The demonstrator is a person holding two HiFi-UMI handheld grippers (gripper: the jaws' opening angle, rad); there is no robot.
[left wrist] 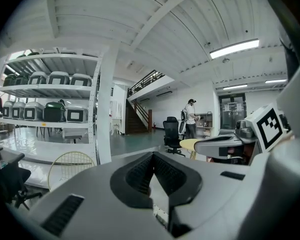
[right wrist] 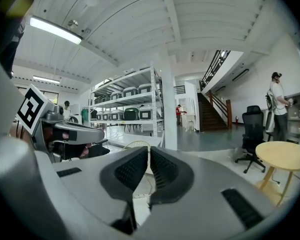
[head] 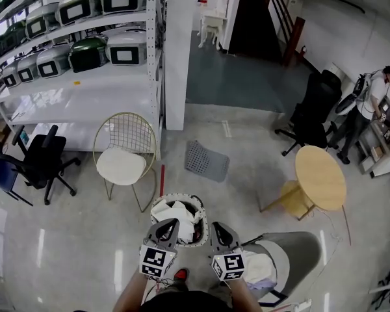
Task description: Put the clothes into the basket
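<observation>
White metal shelving (head: 84, 86) along the left wall, carrying rows of grey-white boxed appliances (head: 123, 47) and one dark green unit (head: 88, 54); white square pillar (head: 179, 51) just beside its right end; dark staircase (head: 283, 18) at the back. Seating: gold wire chair (head: 125, 142) with white seat pad before the shelving, black office chair (head: 42, 161) to its left, second black office chair (head: 315, 109) at right. Also a grey perforated mat (head: 206, 160) flat on the floor, round wooden table (head: 320, 177) with yellow stool (head: 292, 199) beside it, and one person (head: 370, 106) standing at a far-right counter.
</observation>
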